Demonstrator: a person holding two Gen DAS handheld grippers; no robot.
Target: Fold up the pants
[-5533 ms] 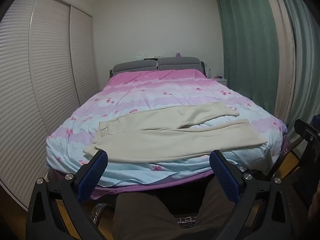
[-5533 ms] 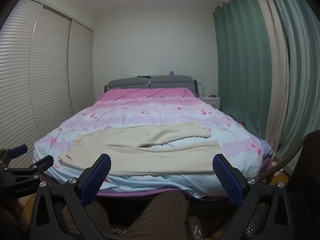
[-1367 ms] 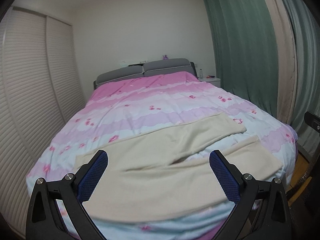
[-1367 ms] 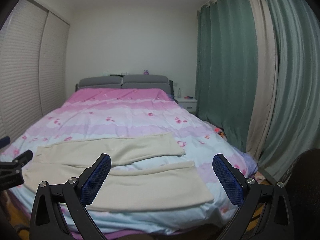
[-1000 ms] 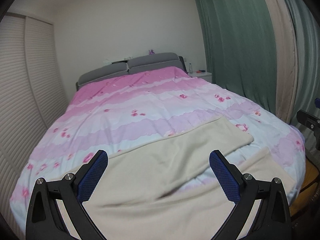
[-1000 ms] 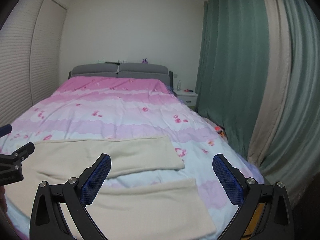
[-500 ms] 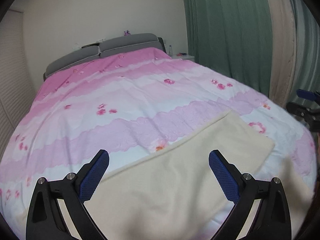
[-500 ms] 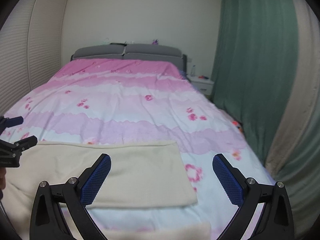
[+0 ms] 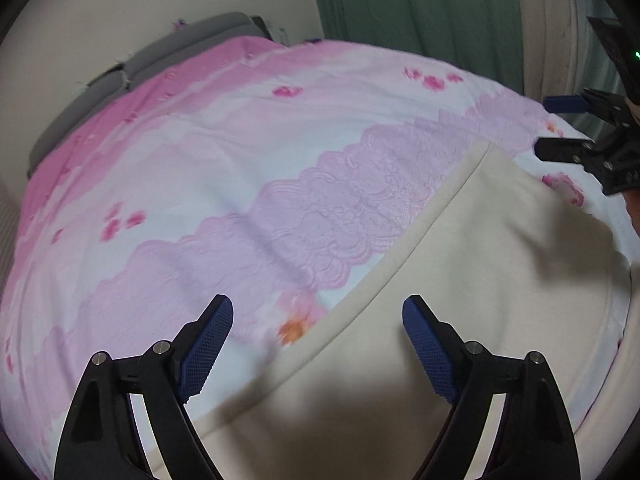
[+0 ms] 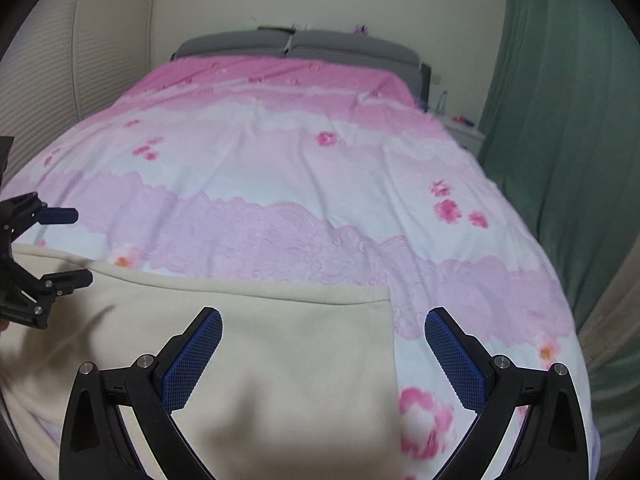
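Cream pants lie flat on the pink and white bed cover. My left gripper is open and empty, low over the far edge of the upper pant leg. My right gripper is open and empty, low over the cuff end of that leg, whose corner lies between the fingers. The right gripper also shows at the right edge of the left wrist view, and the left gripper at the left edge of the right wrist view.
A grey headboard stands at the far end of the bed. Green curtains hang on the right, with a white nightstand beside them. A louvred wardrobe lines the left wall.
Both grippers have moved forward and down toward the bed, from above its foot to close over the upper pant leg. Both stay open.
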